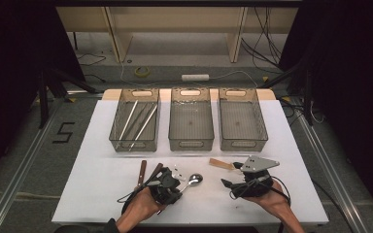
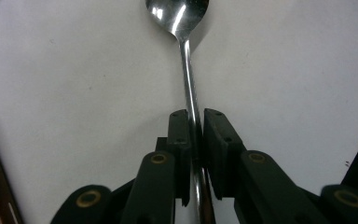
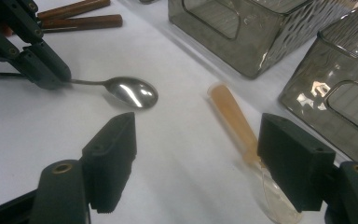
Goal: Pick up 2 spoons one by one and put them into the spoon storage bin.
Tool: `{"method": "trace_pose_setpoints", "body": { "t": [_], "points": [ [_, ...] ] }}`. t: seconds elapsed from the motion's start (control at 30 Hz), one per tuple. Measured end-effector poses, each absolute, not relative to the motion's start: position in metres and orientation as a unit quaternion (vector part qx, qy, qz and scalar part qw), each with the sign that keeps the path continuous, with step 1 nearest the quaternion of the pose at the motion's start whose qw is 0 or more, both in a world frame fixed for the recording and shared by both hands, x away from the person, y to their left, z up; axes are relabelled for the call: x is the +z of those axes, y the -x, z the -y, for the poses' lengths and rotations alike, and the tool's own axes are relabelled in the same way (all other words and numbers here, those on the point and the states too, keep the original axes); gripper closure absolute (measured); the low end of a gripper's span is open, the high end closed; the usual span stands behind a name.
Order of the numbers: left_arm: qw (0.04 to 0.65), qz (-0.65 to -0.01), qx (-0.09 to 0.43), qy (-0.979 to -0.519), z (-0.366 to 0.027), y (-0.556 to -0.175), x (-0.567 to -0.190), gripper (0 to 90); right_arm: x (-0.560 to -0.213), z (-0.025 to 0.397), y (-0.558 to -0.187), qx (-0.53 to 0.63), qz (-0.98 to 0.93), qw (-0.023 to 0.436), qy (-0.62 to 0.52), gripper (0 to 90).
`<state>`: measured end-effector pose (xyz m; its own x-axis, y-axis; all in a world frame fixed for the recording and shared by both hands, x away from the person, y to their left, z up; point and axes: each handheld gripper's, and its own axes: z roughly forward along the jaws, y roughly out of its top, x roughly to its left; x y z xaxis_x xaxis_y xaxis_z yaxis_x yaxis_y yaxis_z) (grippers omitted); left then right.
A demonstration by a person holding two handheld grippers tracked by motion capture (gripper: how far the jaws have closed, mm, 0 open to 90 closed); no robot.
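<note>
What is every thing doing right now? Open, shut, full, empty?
left gripper: shut on the spoon's handle
spoon: flat on the table, held
right gripper: open, holding nothing
wooden-handled utensil: lying loose beside the right gripper
left bin: holds long metal sticks
middle bin: empty
right bin: empty
brown-handled utensils: lying on the table

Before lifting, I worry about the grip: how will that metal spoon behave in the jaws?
The spoon looks polished, so it may slip. The left gripper clamps its thin handle far from the bowl, so the bowl end may sag or swivel. It appears rigid and probably won't bend.
</note>
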<state>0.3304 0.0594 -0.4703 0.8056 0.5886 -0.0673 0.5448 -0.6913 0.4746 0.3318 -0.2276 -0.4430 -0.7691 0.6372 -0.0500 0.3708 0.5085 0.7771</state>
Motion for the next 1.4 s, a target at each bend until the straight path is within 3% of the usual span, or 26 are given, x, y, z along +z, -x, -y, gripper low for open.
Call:
{"method": "trace_pose_setpoints", "body": {
  "t": [0.8, 1.4],
  "points": [
    [0.267, -0.308, 0.043, -0.912, -0.067, -0.333, -0.466, 84.0, -0.442, 0.229, -0.331, 0.398, -0.852, 0.169, -0.296, 29.6],
    [0.320, -0.303, 0.053, -0.896, -0.089, -0.337, -0.436, 84.0, -0.443, 0.229, -0.333, 0.397, -0.851, 0.168, -0.299, 28.9]
  ]
}}
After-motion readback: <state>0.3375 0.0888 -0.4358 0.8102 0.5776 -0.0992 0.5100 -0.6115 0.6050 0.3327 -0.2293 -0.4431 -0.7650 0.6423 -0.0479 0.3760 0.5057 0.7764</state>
